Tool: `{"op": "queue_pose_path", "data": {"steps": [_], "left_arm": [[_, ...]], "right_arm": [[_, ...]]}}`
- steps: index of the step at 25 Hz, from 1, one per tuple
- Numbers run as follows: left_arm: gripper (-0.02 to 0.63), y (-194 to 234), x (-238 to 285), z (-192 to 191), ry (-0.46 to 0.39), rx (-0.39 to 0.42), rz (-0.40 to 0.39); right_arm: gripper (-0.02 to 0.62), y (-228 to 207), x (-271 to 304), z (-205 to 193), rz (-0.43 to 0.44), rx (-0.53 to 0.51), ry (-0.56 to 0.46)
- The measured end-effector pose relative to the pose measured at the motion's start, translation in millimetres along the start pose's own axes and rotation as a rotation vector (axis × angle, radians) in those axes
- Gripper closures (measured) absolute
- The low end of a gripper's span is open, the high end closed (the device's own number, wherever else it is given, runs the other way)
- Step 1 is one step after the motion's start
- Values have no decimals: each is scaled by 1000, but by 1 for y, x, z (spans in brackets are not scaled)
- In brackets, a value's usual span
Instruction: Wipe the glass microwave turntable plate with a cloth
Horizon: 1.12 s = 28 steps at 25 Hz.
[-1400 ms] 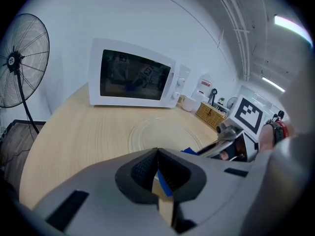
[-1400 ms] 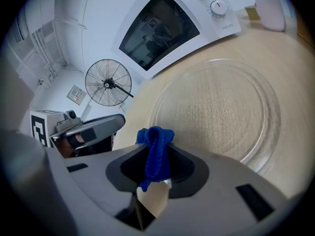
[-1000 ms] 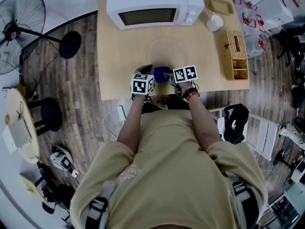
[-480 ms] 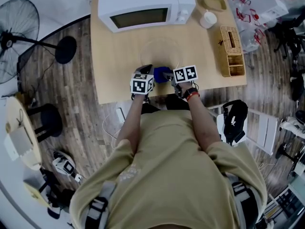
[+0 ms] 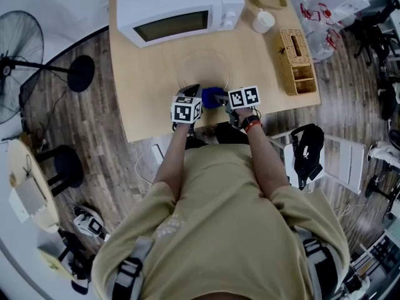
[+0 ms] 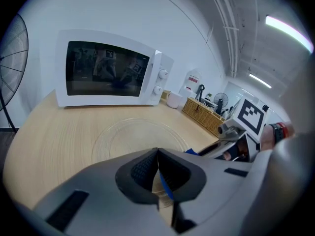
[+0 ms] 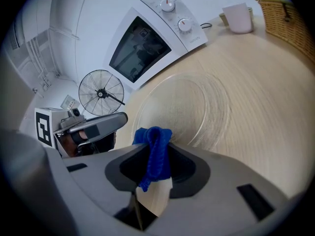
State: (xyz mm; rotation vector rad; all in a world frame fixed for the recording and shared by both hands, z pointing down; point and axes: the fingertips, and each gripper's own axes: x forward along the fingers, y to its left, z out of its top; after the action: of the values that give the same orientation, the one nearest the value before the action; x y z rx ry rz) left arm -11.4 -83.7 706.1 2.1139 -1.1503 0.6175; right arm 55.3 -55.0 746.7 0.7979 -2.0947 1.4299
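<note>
The wooden table [image 5: 144,99] carried a white microwave [image 5: 178,11] at its far edge. A pedestal fan [image 5: 19,61] stood on the floor to the left. A wicker box [image 5: 295,52] and a white cup [image 5: 263,21] occupied the far right of the table. The glass turntable plate [image 5: 203,67] lay flat between the microwave and both grippers, unobstructed. The right gripper [image 7: 158,149] was clamped on a bunched blue cloth [image 7: 153,136], near the plate's near rim. The left gripper [image 6: 157,154] was just left of it, jaws closed together, gripping nothing.
</note>
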Motion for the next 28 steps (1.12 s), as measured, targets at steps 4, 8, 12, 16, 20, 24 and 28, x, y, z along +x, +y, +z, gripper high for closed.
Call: {"op": "queue_pose_path", "data": {"steps": [4,8,12,16,20,24,28], "left_arm": [[584,-5,5,3,4,20,-15],[584,-11,7,5,9,30,-29],[584,-16,10,7,11,44,-43],[584,-20,14,10,10,61,-56],[584,-22,14,13,15,67,-65],[584,-22,16,14,18,73,-69],[585,-23,17,16,23,77,-77]], "right_arm": [[472,-6,-7,1,-12,18,-22],[472,-12,-14,1,-24,32,-40],[472,-18,-20,1,-41,45,-58],[469,-23,-24,2,-61,56,-74],[468,-28,-30,3,-81,65,-92],[467,-34,-35,6,-100,78,-110],[468,-40,-41,9,-116,89,-116]]}}
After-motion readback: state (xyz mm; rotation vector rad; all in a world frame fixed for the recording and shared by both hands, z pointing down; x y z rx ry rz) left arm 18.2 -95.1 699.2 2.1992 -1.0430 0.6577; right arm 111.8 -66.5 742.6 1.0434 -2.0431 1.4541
